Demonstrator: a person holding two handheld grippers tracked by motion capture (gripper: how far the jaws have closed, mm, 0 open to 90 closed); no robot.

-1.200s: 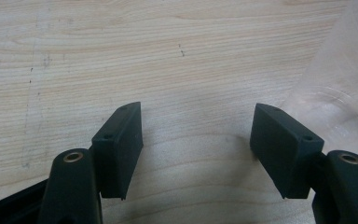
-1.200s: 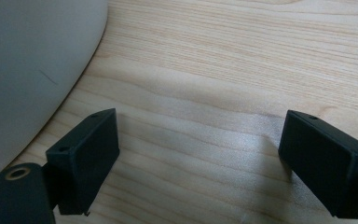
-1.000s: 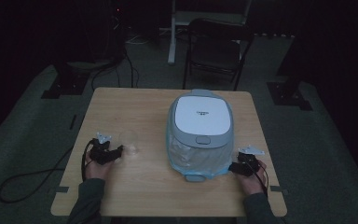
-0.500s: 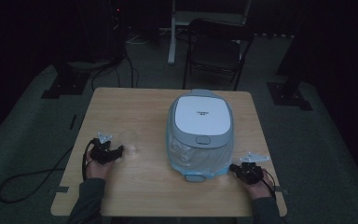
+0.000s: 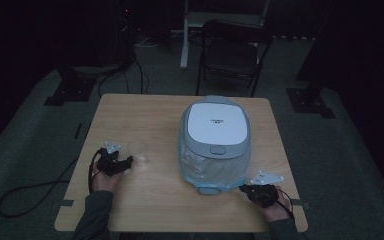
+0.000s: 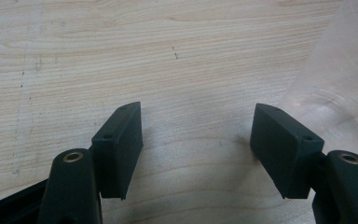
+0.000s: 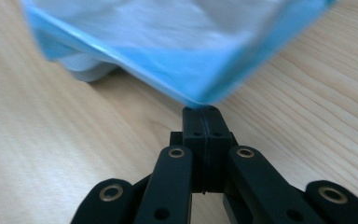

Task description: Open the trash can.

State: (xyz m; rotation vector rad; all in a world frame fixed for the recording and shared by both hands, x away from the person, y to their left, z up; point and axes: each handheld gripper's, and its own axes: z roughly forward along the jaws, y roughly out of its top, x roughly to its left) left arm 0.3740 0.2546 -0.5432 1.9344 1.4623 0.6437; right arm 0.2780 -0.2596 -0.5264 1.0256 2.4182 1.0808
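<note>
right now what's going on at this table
A person sits at a wooden table with a gripper in each hand. The right gripper is shut on the plastic film that wraps the rice cooker, pinching its edge near the cooker's front corner. The left gripper rests open on the table beside a clear plastic cup, its jaws spread with nothing between them. The cooker's lid is closed.

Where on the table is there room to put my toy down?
The table's far left part, beyond the clear cup, is bare wood. So is the near middle, between the left gripper and the rice cooker. The right side is crowded: the cooker sits there, with the right gripper at its near corner.
</note>
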